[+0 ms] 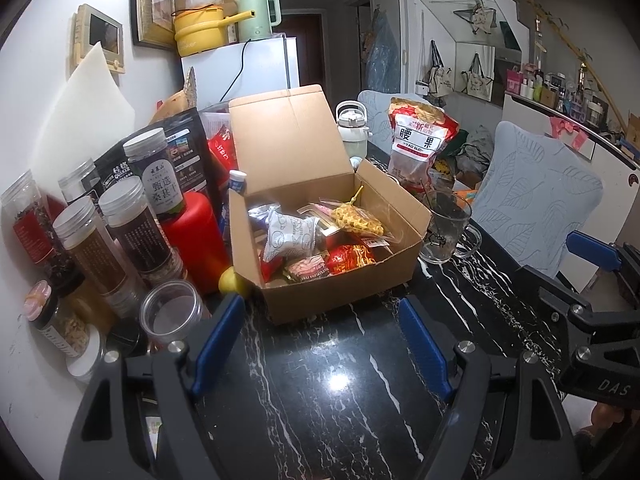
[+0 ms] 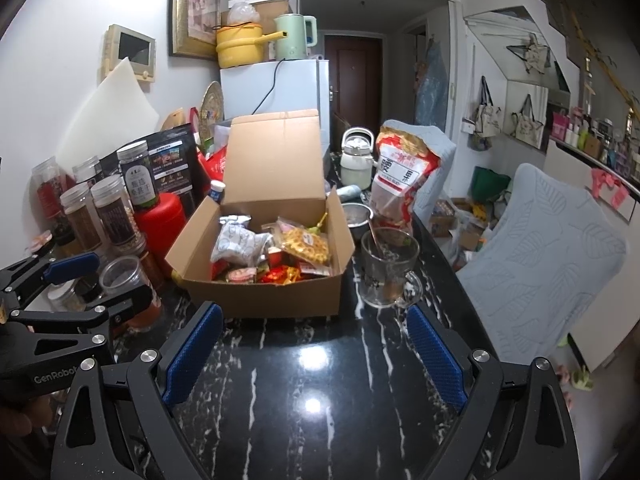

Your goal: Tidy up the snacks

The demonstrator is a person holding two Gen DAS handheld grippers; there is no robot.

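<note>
Resting on: the surface (image 1: 320, 380), black stone with white veining and a glossy glare spot, carries every item listed below.
Room: white fridge (image 2: 276, 88) behind the surface, with a yellow pot (image 2: 240, 46) and a pale green kettle (image 2: 294, 36) on top; framed picture (image 2: 194, 8) on the left wall; dark door (image 2: 352, 76) at the far end; chair (image 2: 544, 256) with a blue leaf-pattern cover at the right; tote bags hang on the right wall.
Task item: cardboard box (image 1: 320, 216), lid flap raised, sits mid-surface; snack packets (image 1: 320, 236) lie inside it, among them a white pouch, a yellow packet and red wrappers.
Beside box, left: clear-lidded jars (image 1: 116, 232) and a red container (image 1: 196, 240), close to the box wall.
Beside box, right: glass mug (image 2: 386, 272) just next to the box; cashew bag (image 1: 420, 144) standing behind it.
Left gripper (image 1: 320, 344): jaws spread wide, holding nothing, low over the surface in front of the box.
Right gripper (image 2: 316, 356): jaws spread wide, holding nothing, in front of the box and mug.
Hidden or cut off: lower snack layers are covered by the top packets; jar contents and small label text are unreadable; items behind the raised flap are blocked.
Legible writing: "YAO GUO" and large Chinese characters on the cashew bag; "QUAKER" on a black pouch (image 1: 120, 170); "GenRobo" on the left gripper body in the right wrist view; "DAS" on the right gripper body in the left wrist view.
</note>
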